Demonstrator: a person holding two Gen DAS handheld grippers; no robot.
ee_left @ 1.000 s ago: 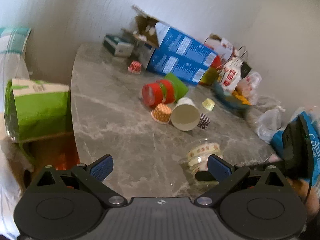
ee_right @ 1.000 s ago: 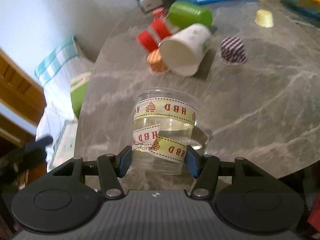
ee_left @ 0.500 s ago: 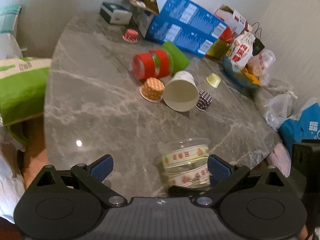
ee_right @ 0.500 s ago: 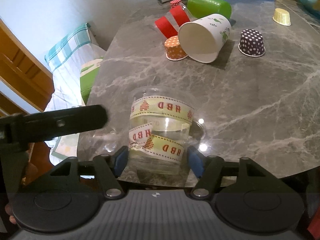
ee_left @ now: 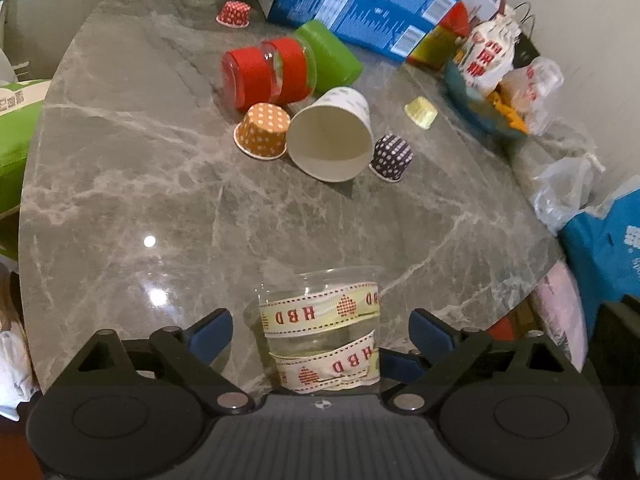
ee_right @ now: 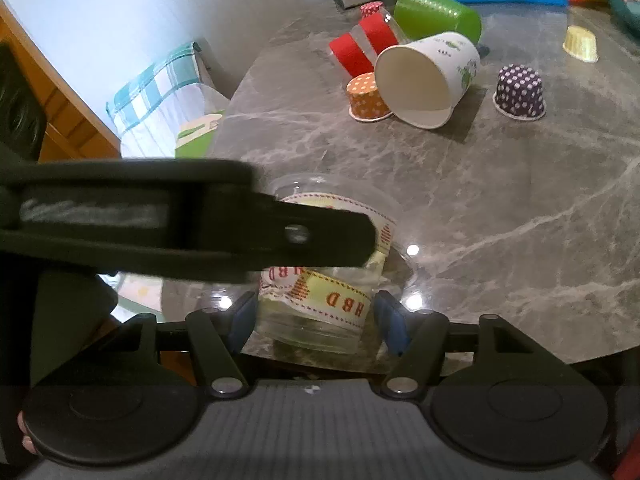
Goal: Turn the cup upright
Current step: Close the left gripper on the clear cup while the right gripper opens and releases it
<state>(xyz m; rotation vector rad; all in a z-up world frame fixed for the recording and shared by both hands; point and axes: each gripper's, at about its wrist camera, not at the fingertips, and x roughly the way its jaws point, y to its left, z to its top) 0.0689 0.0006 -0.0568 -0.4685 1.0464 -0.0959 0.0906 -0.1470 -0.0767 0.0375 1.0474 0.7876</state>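
Note:
A clear plastic cup [ee_left: 320,332] wrapped in cream "HBD" ribbon stands upright at the near edge of the grey marble table [ee_left: 160,200]. My left gripper [ee_left: 320,334] is open, its jaws wide on either side of the cup without touching. My right gripper [ee_right: 316,316] has its blue pads close against the cup's [ee_right: 320,308] base from the other side; contact is unclear. The left gripper's black finger [ee_right: 240,236] crosses the right wrist view in front of the cup.
A white paper cup [ee_left: 332,136] lies on its side mid-table, beside a red jar [ee_left: 264,74], a green cup [ee_left: 328,56] and small orange [ee_left: 262,130], purple [ee_left: 390,156] and yellow [ee_left: 420,110] cupcake liners. Blue boxes [ee_left: 360,4] and bags stand at the back right.
My left gripper has swung in and down over the table until its open jaws straddle the ribbon cup. My right gripper's pads stay at the cup's base.

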